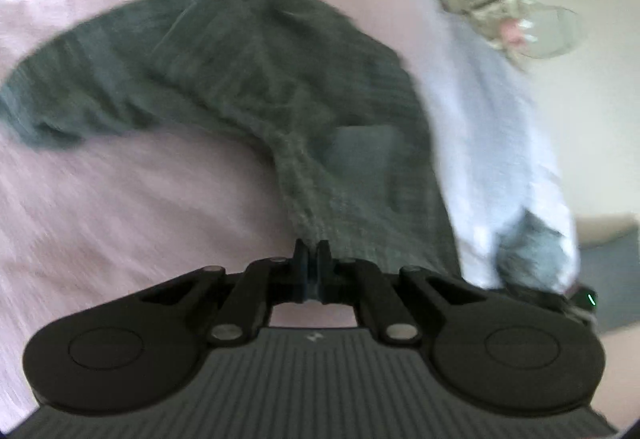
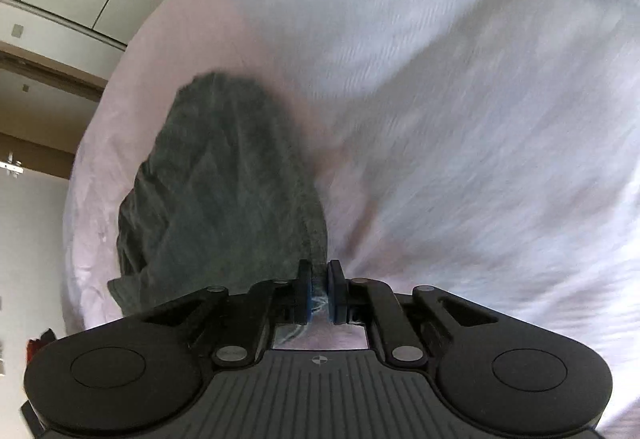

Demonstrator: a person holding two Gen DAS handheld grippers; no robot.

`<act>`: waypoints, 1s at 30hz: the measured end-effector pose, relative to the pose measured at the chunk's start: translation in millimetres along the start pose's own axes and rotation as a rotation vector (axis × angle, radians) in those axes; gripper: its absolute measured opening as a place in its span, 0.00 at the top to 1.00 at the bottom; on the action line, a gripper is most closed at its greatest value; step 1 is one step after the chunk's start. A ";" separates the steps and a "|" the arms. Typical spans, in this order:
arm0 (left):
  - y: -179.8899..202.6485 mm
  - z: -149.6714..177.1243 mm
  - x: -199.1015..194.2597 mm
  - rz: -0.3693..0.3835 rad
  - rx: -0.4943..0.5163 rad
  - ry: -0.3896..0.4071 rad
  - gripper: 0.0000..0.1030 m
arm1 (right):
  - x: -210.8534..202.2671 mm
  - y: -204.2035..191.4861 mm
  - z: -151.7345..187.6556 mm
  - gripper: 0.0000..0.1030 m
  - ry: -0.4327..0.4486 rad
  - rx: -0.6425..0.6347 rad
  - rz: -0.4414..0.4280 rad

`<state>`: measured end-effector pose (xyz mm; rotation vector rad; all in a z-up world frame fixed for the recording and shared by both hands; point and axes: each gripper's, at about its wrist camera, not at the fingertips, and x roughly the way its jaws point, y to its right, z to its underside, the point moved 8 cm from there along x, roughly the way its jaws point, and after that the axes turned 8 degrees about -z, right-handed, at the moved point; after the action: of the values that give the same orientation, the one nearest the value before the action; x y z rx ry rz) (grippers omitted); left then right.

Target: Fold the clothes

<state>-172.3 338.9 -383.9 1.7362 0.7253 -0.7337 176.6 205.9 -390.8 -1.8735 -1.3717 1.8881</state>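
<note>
A dark grey knitted garment hangs and drapes over a pale pink bed sheet. My left gripper is shut on one edge of it, and the fabric stretches up and away from the jaws. My right gripper is shut on another edge of the same garment, which bunches to the left of the jaws above the sheet. Both views are motion-blurred.
The person's white sleeve is at the right of the left wrist view, with a clear glass lamp and wall behind. Wardrobe doors and a wall lie beyond the bed's left edge.
</note>
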 end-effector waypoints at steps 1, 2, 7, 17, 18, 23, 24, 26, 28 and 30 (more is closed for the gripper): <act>8.9 7.8 -3.0 0.020 0.012 -0.012 0.99 | -10.2 0.7 -5.0 0.94 0.001 -0.021 0.029; 15.8 17.6 0.1 0.024 0.021 -0.034 0.99 | -17.1 3.4 -9.1 0.94 0.001 -0.037 0.059; 17.6 71.7 30.1 -0.062 0.057 -0.148 0.98 | -17.9 35.5 -8.9 0.94 -0.052 -0.022 0.221; -53.4 42.2 -69.3 -0.203 0.012 -0.005 0.67 | -32.6 -27.4 27.4 0.27 0.069 -0.100 0.243; -69.1 29.0 -81.4 -0.233 -0.017 0.034 0.65 | -22.2 -44.7 36.6 0.27 0.053 -0.076 0.163; -126.5 -40.6 -98.5 -0.290 -0.161 0.179 0.62 | 55.2 -117.7 98.1 0.39 -0.113 0.151 -0.216; -132.2 -50.7 -96.9 -0.290 -0.171 0.192 0.62 | 72.2 -128.6 110.5 0.39 -0.137 0.201 -0.264; -138.0 -65.4 -86.7 -0.289 -0.177 0.194 0.60 | 102.8 -138.8 130.1 0.39 -0.143 0.292 -0.290; -145.4 -76.3 -77.6 -0.290 -0.189 0.184 0.59 | 125.7 -141.6 140.7 0.39 -0.112 0.368 -0.297; -157.0 -80.8 -72.7 -0.266 -0.232 0.175 0.58 | 140.7 -138.7 146.2 0.39 -0.067 0.425 -0.282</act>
<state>-328.6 447.3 -400.3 1.5200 1.1323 -0.6505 -43.9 308.0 -428.0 -1.3530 -1.0723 1.9213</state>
